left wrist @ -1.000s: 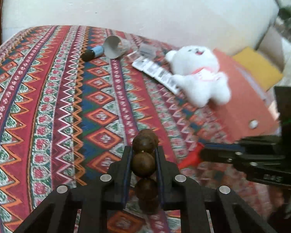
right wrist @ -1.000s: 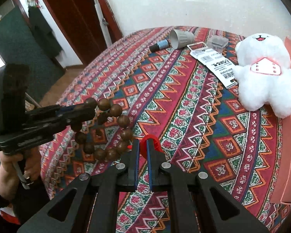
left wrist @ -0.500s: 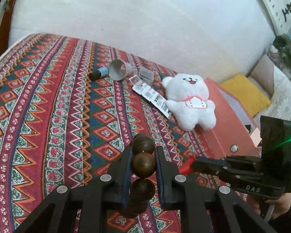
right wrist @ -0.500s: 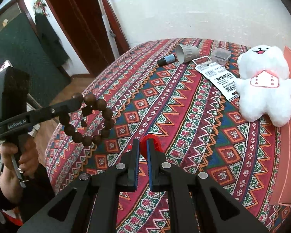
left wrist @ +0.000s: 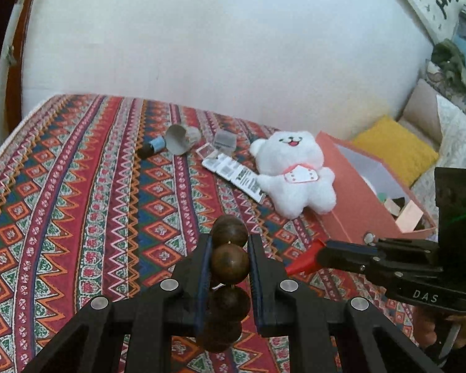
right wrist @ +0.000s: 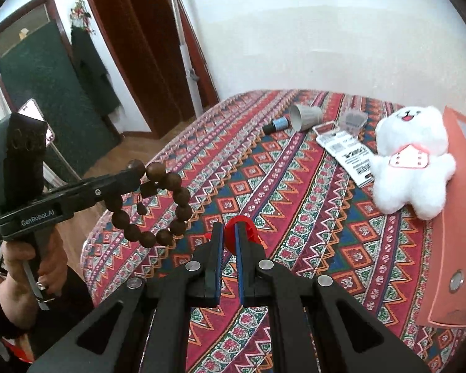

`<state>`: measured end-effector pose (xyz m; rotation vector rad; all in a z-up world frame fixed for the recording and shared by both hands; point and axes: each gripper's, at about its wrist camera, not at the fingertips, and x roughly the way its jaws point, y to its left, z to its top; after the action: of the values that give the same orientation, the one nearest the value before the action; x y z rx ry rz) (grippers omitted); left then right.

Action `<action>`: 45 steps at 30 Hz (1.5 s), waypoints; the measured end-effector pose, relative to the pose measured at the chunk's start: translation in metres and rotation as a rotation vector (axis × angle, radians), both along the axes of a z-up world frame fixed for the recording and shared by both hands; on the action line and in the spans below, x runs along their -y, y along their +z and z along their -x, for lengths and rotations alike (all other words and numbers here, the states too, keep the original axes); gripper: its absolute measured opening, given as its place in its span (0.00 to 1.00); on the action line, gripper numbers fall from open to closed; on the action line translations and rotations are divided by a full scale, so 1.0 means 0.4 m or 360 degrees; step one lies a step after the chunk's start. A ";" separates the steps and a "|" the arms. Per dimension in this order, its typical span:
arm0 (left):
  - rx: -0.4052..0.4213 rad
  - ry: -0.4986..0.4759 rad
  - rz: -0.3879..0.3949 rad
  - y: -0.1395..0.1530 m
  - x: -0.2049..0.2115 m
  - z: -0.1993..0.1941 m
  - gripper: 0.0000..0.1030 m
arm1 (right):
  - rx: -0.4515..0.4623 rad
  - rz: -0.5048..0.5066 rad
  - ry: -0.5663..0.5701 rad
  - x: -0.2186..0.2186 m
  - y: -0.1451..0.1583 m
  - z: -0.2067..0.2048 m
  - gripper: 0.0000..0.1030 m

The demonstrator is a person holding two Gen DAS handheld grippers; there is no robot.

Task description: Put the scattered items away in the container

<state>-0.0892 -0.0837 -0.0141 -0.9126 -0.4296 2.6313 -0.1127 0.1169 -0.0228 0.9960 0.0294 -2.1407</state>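
My left gripper (left wrist: 229,245) is shut on a brown wooden bead bracelet (left wrist: 230,262), which hangs as a loop in the right wrist view (right wrist: 161,205) above the table's left edge. My right gripper (right wrist: 228,233) is shut on a small red plastic clip (right wrist: 242,230); it also shows in the left wrist view (left wrist: 304,262). The salmon-pink box (left wrist: 363,199) stands open at the right with small items inside. A white plush bear (left wrist: 295,174) leans against its side.
On the patterned cloth (left wrist: 77,202) at the back lie a grey cup on its side (left wrist: 180,138), a small blue-and-black bottle (left wrist: 152,147), a clear plastic case (left wrist: 223,138) and a barcode-printed packet (left wrist: 236,175). A yellow cushion (left wrist: 394,152) is beyond the box.
Both grippers have risen with their loads. The views now look from higher up, and the open inside of the box has come into sight.
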 end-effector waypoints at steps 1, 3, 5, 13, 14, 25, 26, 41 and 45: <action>-0.0013 0.0005 0.0003 0.010 -0.007 -0.005 0.16 | -0.0011 0.0007 -0.0002 -0.005 0.009 -0.006 0.07; -0.0040 0.0010 0.0012 0.029 -0.021 -0.015 0.16 | -0.0034 0.0020 -0.0006 -0.013 0.028 -0.020 0.07; -0.0071 0.0011 0.0022 0.049 -0.038 -0.023 0.16 | -0.0076 0.0030 -0.0011 -0.023 0.052 -0.040 0.07; -0.0223 0.0011 0.0127 0.145 -0.149 -0.044 0.16 | -0.0240 0.0105 -0.0107 -0.106 0.163 -0.112 0.07; -0.0247 0.0004 0.0144 0.159 -0.169 -0.045 0.16 | -0.0262 0.0120 -0.0133 -0.123 0.180 -0.119 0.07; -0.0388 -0.0427 0.0064 0.339 -0.547 0.106 0.16 | -0.0692 0.0269 -0.0825 -0.485 0.409 -0.157 0.07; -0.0387 -0.0478 0.0062 0.345 -0.584 0.124 0.16 | -0.0725 0.0270 -0.0910 -0.525 0.421 -0.156 0.07; -0.0135 -0.0666 0.0064 0.238 -0.897 0.349 0.73 | -0.0394 0.0235 -0.1445 -0.869 0.272 0.126 0.27; -0.0072 -0.0593 0.0068 0.208 -0.845 0.334 0.73 | -0.0424 0.0256 -0.1414 -0.873 0.272 0.117 0.49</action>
<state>-0.2227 0.2541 0.0690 -0.8506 -0.1716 2.3217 -0.1593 0.4662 0.0859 0.6730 -0.5403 -3.0021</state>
